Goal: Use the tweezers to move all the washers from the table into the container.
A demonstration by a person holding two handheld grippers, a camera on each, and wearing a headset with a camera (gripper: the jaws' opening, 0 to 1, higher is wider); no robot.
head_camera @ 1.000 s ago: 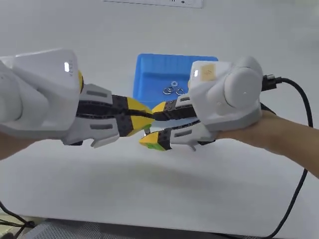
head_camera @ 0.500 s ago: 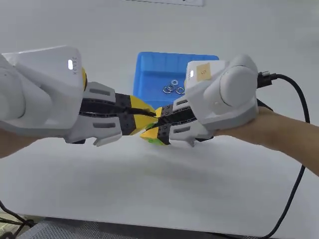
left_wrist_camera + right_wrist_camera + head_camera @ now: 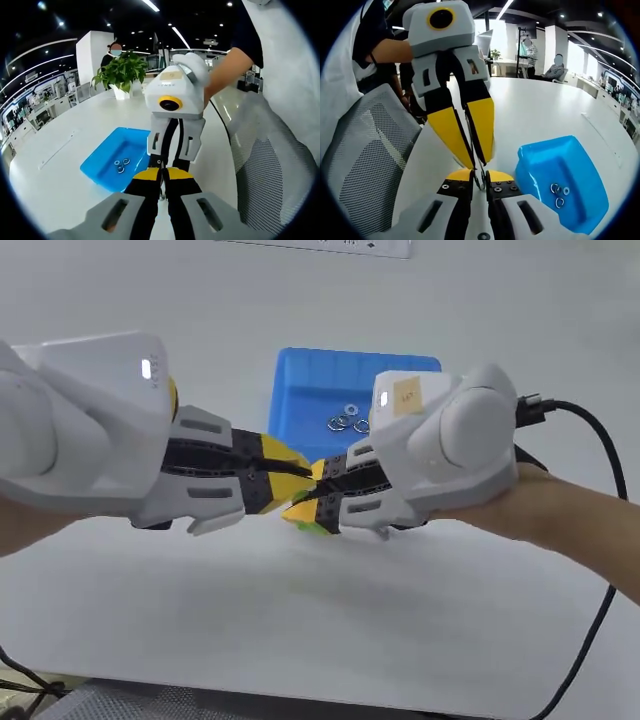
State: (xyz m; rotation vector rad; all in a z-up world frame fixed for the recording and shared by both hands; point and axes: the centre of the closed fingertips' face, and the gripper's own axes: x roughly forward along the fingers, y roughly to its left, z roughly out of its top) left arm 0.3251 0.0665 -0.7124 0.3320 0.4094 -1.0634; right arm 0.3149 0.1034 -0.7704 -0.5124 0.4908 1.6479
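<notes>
Tweezers (image 3: 480,176) pinched between left gripper (image 3: 479,162) fingers, tip between right gripper (image 3: 479,184) fingers

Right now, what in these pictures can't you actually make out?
Tweezers: only a thin sliver where the left gripper and right gripper meet in the gripper views; which one grips them is unclear.
Washers in the blue container: too small and bunched to count in the head view.
Table under the grippers: hidden by their bodies in the head view, so leftover washers can't be ruled out.
</notes>
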